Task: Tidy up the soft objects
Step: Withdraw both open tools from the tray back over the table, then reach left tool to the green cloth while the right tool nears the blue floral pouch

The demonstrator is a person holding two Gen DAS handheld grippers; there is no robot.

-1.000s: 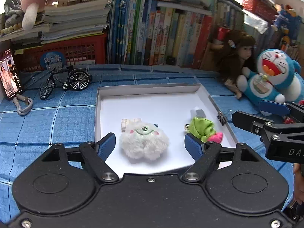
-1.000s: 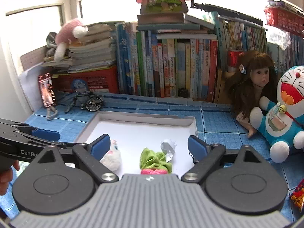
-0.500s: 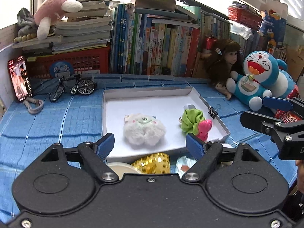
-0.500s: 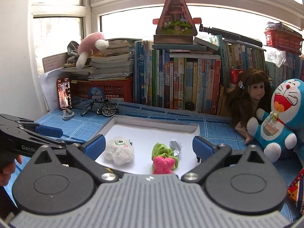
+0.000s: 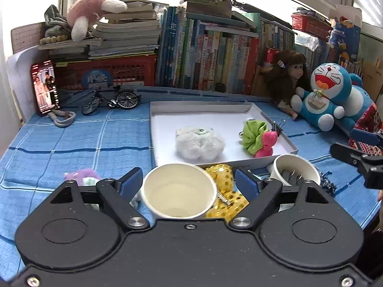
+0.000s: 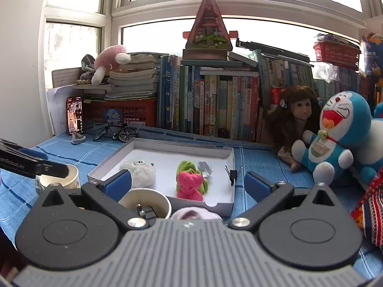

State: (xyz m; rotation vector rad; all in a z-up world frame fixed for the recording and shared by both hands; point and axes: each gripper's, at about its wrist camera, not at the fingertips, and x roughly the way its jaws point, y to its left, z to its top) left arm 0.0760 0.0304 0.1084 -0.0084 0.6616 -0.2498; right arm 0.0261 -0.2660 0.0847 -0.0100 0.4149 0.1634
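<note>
A white fluffy toy [image 5: 199, 143] and a green and pink scrunchie [image 5: 257, 138] lie in the shallow white box [image 5: 201, 107] on the blue cloth. My left gripper [image 5: 189, 181] hangs in front of the box; its jaws are opening, and an empty paper cup [image 5: 178, 191] shows between the pads, untouched. My right gripper [image 6: 189, 184] stands wide open before the box [image 6: 182, 144], holding nothing. A pink-white soft thing [image 6: 196, 212] peeks out just under it. A purple soft toy [image 5: 81, 174] lies on the cloth to the left.
A second paper cup [image 5: 294, 169] holds metal clips, and a gold sequin pouch [image 5: 222, 191] lies between the cups. A Doraemon plush [image 5: 330, 95] and a doll [image 5: 287, 81] sit at the right. Books, a red basket, a phone [image 5: 45, 88] and a model bicycle [image 5: 110, 99] line the back.
Both grippers have drawn back from the box toward the near edge, bringing the cups, gold pouch and purple toy into view. The right jaws spread wider.
</note>
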